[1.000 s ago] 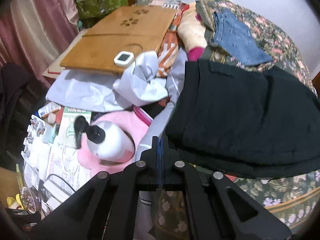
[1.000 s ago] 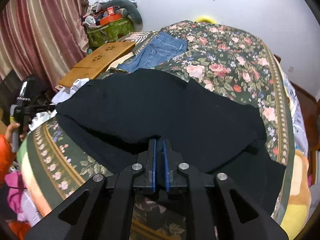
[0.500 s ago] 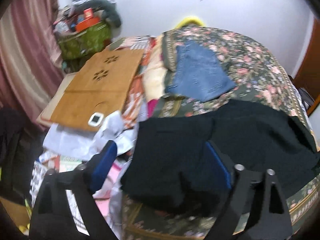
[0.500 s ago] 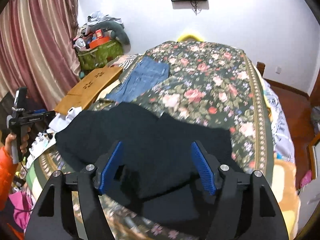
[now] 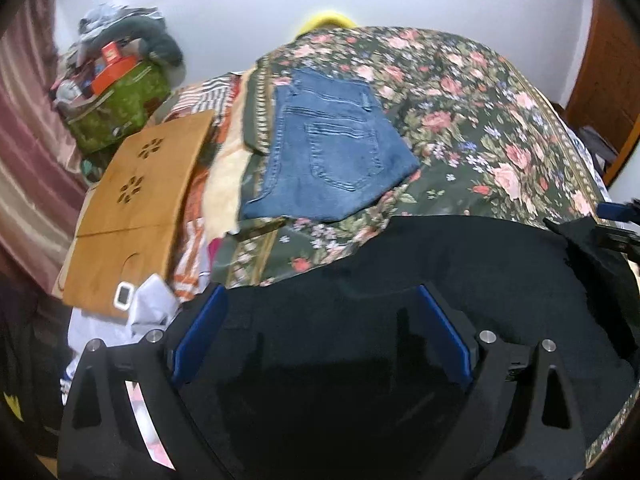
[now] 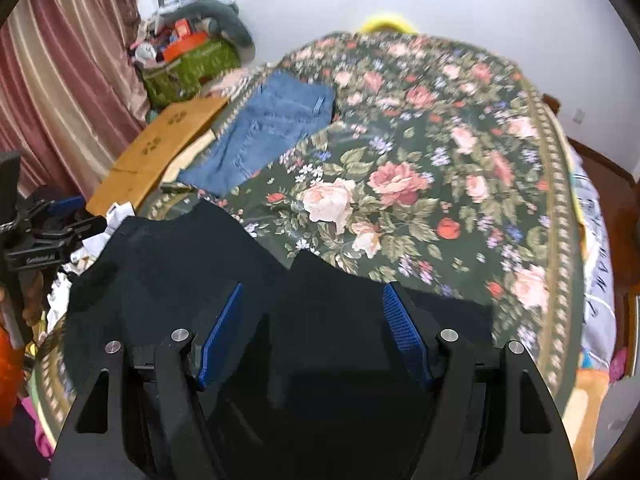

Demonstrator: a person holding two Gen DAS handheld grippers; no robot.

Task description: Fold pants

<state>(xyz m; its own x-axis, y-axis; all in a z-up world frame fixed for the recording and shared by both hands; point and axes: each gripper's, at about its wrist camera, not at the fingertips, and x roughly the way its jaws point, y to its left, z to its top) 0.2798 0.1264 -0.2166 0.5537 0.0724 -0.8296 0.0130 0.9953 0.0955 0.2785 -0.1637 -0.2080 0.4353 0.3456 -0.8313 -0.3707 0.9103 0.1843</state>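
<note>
Left wrist view: the left tool [image 5: 320, 336] is spread wide, its two blue ribbed pads [image 5: 444, 334] far apart and gripping nothing; between and beneath them lie the black pants [image 5: 460, 280], a soft matte cloth spread flat across the near end of the bed; whether the pads brush the cloth cannot be told. The floral bedspread [image 5: 472, 120], dark green with pink roses and a patterned border, covers the bed; on it, farther back and apart from the black pants, rest folded blue jeans [image 5: 332, 156], denim with stitched back pockets upward. Off the bed's left side sits a bamboo lap table [image 5: 140, 200], flat and tan with flower-shaped cut-outs; a small white clock-like device [image 5: 124, 294] lies at its near edge, beside crumpled white cloth [image 5: 154, 304]. The right tool [image 5: 616, 224] shows at the right edge, blurred.

Right wrist view: the right tool [image 6: 312, 328] is likewise released, blue textured pads [image 6: 404, 332] wide apart over the black pants [image 6: 172, 264], holding nothing; the pants' far edge forms two rounded lobes against the bedspread [image 6: 440, 160]. The jeans [image 6: 268, 128] lie toward the far left corner; the left tool [image 6: 52, 224] appears at the left edge; a striped pink curtain [image 6: 68, 80] hangs behind.
</note>
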